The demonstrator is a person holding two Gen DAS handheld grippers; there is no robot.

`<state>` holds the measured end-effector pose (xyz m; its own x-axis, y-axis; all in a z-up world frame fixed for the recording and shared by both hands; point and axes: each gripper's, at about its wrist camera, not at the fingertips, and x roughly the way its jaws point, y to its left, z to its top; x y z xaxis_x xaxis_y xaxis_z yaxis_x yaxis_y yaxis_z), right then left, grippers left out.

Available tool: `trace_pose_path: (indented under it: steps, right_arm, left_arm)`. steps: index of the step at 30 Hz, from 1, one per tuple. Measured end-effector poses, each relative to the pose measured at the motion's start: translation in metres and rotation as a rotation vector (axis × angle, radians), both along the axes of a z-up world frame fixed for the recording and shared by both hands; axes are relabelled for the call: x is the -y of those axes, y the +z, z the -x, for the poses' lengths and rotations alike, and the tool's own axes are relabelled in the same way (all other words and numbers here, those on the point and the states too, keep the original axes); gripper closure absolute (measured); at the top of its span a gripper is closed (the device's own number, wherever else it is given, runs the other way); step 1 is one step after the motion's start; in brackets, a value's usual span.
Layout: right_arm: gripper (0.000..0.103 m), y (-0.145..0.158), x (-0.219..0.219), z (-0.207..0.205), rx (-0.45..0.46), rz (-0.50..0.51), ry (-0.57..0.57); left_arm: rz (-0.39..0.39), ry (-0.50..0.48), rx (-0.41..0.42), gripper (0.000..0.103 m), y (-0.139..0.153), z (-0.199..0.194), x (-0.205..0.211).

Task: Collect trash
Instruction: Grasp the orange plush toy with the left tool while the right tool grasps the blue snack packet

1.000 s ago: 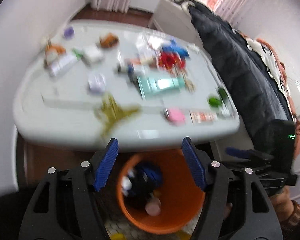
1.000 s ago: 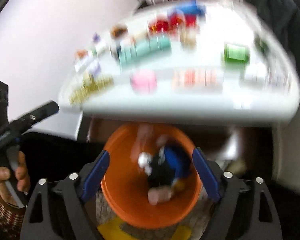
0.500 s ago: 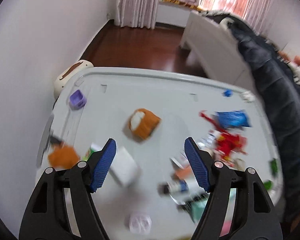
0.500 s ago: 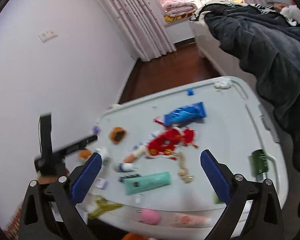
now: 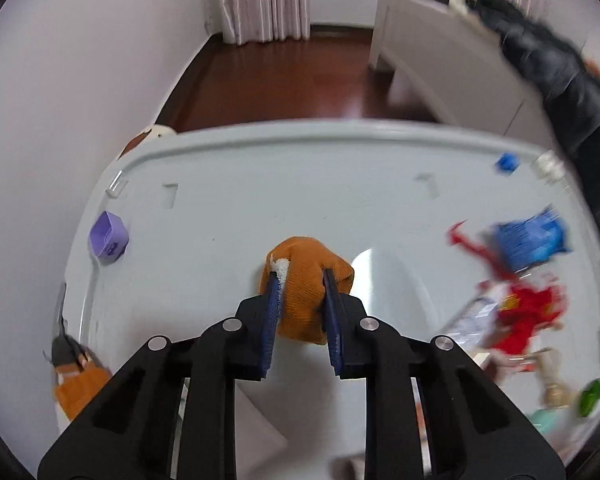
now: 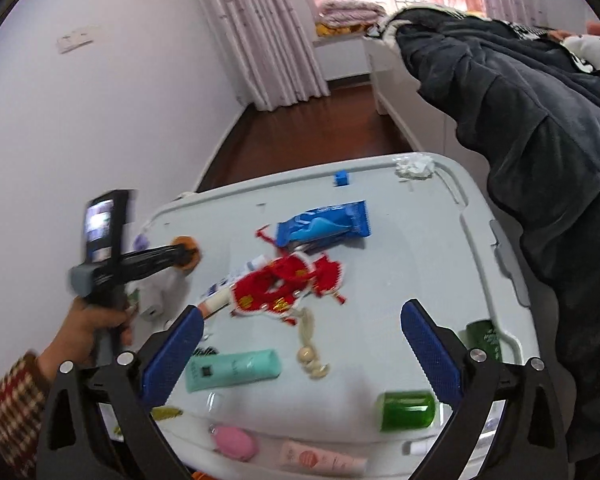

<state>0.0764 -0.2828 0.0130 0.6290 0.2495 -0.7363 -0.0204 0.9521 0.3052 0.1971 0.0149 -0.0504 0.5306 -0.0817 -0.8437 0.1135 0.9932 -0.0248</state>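
Note:
My left gripper [image 5: 300, 276] is shut on an orange knitted pouch with white stuffing [image 5: 306, 276], on the white table [image 5: 300, 184]. In the right wrist view the left gripper [image 6: 186, 254] reaches the same orange pouch [image 6: 190, 260] at the table's left. My right gripper [image 6: 300, 320] is open and empty above the table, over a red tasselled ornament [image 6: 288, 284]. A blue snack wrapper [image 6: 324, 226], a teal tube [image 6: 234, 370], a green bottle [image 6: 406, 410], a pink tube [image 6: 320, 460] and a crumpled tissue [image 6: 414, 168] lie on the table.
A purple cup [image 5: 108, 238] sits at the table's left edge, a small blue block [image 5: 506, 162] at the far right corner. A white wall runs along the left. A bed with a dark blanket [image 6: 540, 120] stands to the right. A pink oval item [image 6: 234, 442] lies near the front edge.
Both grippers have risen from over the orange bin to the table. My left gripper moved forward onto the orange pouch and closed on it. My right gripper stays open.

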Motion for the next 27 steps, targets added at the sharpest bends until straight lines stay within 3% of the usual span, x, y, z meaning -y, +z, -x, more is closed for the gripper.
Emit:
trace_pose_path:
  steps: [3, 7, 11, 15, 24, 27]
  right_arm:
    - [0.006, -0.009, -0.002, -0.046, -0.053, -0.006, 0.000]
    - [0.006, -0.034, -0.012, -0.115, -0.101, 0.072, 0.009]
    - [0.006, -0.062, -0.013, -0.152, -0.170, 0.046, -0.011]
    - [0.006, -0.089, -0.007, -0.169, -0.272, -0.036, -0.071]
    - [0.004, -0.099, -0.041, -0.184, -0.254, 0.143, -0.013]
    - [0.005, -0.091, -0.036, -0.186, -0.238, 0.140, -0.033]
  left_arm:
    - [0.098, -0.004, 0.028, 0.082, 0.028, 0.019, 0.003]
    - [0.149, -0.072, 0.135, 0.082, 0.070, 0.064, 0.018]
    - [0.211, -0.112, 0.170, 0.081, 0.084, 0.085, 0.025]
    - [0.198, -0.159, 0.167, 0.081, 0.081, 0.087, 0.030]
    - [0.209, -0.171, 0.155, 0.080, 0.083, 0.089, 0.020]
    - [0.213, -0.167, 0.155, 0.080, 0.083, 0.090, 0.017]
